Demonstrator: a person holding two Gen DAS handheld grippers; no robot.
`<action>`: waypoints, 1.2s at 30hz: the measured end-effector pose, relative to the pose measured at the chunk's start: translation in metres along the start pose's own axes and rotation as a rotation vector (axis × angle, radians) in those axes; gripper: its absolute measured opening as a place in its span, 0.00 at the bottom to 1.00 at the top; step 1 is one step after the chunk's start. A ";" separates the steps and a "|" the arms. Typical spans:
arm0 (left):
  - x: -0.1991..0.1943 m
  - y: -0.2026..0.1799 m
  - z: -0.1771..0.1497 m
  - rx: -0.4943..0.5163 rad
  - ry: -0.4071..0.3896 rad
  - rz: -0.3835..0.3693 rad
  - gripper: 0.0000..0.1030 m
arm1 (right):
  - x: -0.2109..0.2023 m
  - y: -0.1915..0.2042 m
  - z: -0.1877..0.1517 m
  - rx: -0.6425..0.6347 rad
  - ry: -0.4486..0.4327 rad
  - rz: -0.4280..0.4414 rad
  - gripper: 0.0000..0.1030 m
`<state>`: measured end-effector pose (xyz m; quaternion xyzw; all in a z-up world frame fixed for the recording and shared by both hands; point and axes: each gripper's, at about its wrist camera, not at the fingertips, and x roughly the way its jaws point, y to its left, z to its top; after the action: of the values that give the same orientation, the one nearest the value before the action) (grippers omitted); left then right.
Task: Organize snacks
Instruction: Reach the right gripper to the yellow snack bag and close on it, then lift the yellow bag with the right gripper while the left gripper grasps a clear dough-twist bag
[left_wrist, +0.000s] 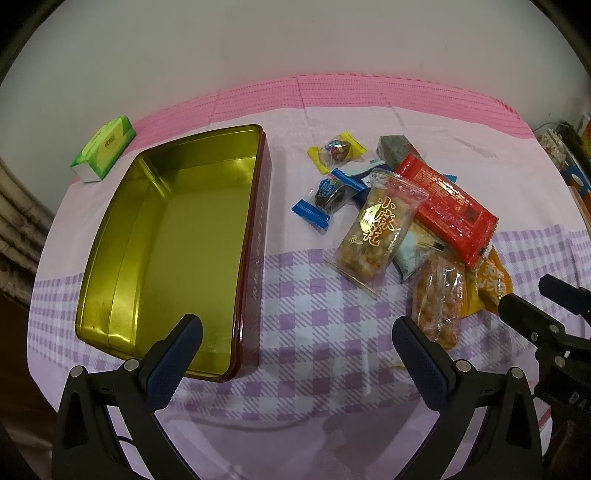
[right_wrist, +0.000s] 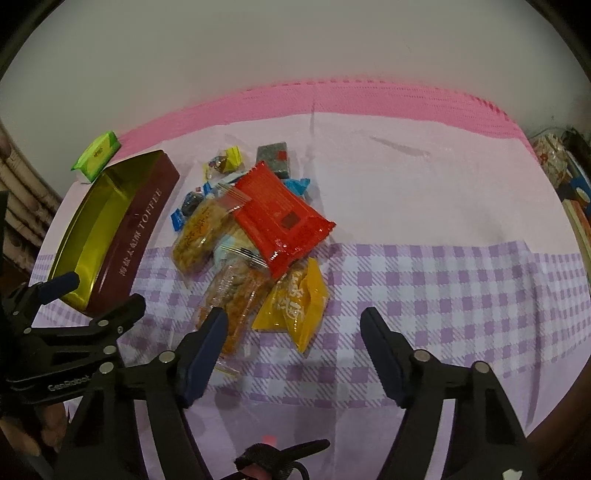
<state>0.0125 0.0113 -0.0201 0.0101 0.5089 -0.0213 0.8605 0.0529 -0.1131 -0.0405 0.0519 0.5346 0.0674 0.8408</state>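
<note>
Left wrist view: the left gripper (left_wrist: 297, 341) hangs with jaws wide apart, nothing in them, over the checked cloth (left_wrist: 317, 325) by the tin's (left_wrist: 255, 221) near corner (gold inside, nothing in it). The snacks (left_wrist: 399, 218) sit piled right of the tin.

Right wrist view: the right gripper (right_wrist: 293, 332) is unclenched too, gripping nothing, its left finger over the clear pack (right_wrist: 232, 295), the yellow pack (right_wrist: 295, 302) just ahead.

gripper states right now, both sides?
Left gripper: open, holding nothing, near the gold tin.
Right gripper: open, holding nothing, by the yellow packet.
</note>
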 end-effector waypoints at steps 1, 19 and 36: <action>0.001 0.000 0.002 0.001 0.004 0.007 0.99 | 0.001 -0.001 0.000 0.004 0.004 0.001 0.67; 0.007 0.010 0.018 0.031 0.022 0.057 0.99 | 0.048 -0.006 0.008 0.014 0.119 0.021 0.52; 0.019 -0.007 0.038 0.069 0.044 -0.030 0.97 | 0.050 -0.038 0.012 0.052 0.081 -0.002 0.35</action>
<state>0.0541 0.0026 -0.0181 0.0329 0.5266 -0.0514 0.8479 0.0871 -0.1419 -0.0858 0.0706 0.5698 0.0546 0.8169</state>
